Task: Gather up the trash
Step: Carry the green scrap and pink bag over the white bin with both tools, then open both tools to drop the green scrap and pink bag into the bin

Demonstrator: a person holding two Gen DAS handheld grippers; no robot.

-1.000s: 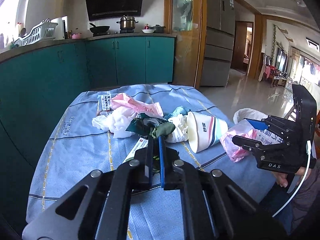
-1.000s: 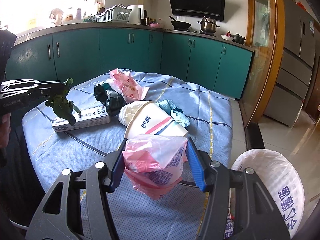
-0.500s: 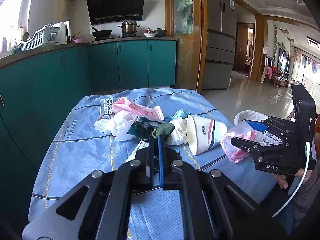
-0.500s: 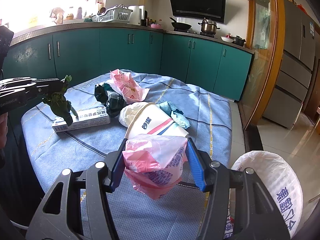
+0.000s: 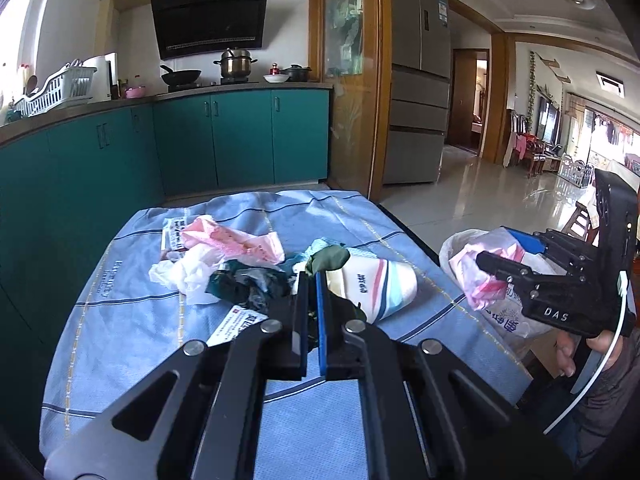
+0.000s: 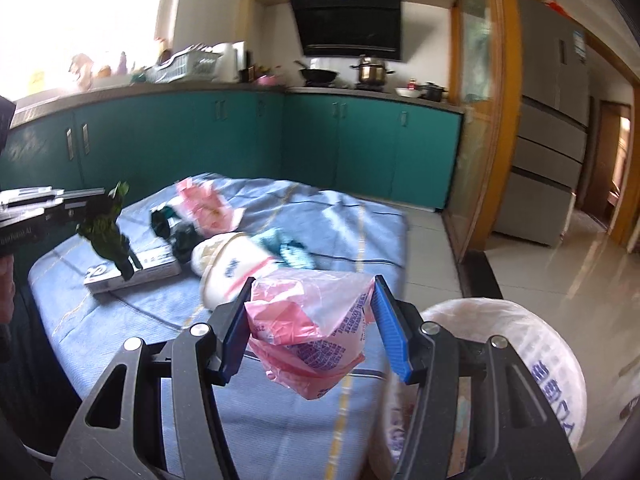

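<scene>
Fingers of the left gripper pinch shut on a green leafy scrap, while the right gripper clamps a pink plastic bag, both lifted clear, apparently for the white-lined bin.

Blue striped tablecloth, pink bag

The white bin bag is cut off at the edge, its print unreadable.
</scene>
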